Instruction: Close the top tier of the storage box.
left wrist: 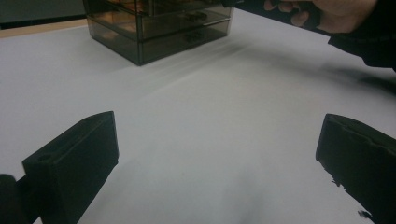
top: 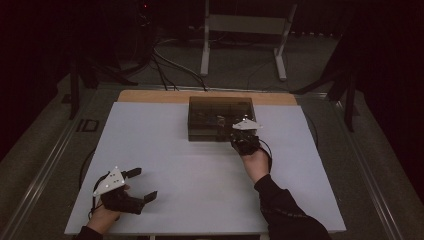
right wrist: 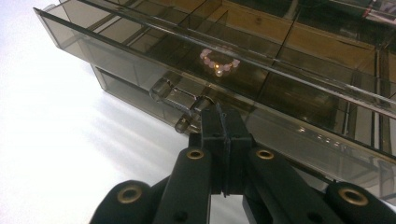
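Right gripper view has the right gripper pinched tight on the drawer handle of the smoky plastic box at upper centre, so a straight level pull seems best, while the left gripper waits wide apart at lower left.

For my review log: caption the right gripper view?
Right gripper shut at the clear handle of a smoky drawer box holding a pink bead bracelet.

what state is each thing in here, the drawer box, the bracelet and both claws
smoky drawer box: upright on the white table, upper drawer slid out a little
beaded bracelet: lying inside the upper drawer
right claw: jaws together at the drawer handle
left claw: jaws wide apart, holding nothing, low over the table
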`<state>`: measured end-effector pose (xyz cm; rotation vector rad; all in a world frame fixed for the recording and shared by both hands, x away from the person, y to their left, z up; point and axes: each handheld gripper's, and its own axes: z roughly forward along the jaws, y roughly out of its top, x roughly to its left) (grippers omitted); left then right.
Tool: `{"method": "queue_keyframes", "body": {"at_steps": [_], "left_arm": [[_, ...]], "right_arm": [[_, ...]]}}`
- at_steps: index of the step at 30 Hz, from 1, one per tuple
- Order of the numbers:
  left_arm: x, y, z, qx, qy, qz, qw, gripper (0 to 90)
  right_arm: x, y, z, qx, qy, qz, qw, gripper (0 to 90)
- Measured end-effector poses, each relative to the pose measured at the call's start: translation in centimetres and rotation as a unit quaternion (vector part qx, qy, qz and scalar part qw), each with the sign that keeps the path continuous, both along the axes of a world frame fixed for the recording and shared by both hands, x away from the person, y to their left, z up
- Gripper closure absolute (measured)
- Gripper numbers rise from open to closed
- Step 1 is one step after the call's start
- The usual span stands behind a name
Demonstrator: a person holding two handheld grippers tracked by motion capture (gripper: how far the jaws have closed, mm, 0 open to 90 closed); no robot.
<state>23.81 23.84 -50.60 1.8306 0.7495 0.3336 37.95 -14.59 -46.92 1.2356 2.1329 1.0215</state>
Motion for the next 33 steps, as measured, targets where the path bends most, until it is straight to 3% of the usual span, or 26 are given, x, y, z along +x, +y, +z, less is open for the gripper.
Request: {"method": "queue_keyframes", "body": {"at_steps": [33], "left_arm": [[0.0, 0.1, 0.0, -0.002, 0.001, 0.000, 1.0000, 0.0]], "right_arm": [[1.7, 0.4, 0.0, -0.003, 0.001, -0.015, 0.9999, 90.0]]}}
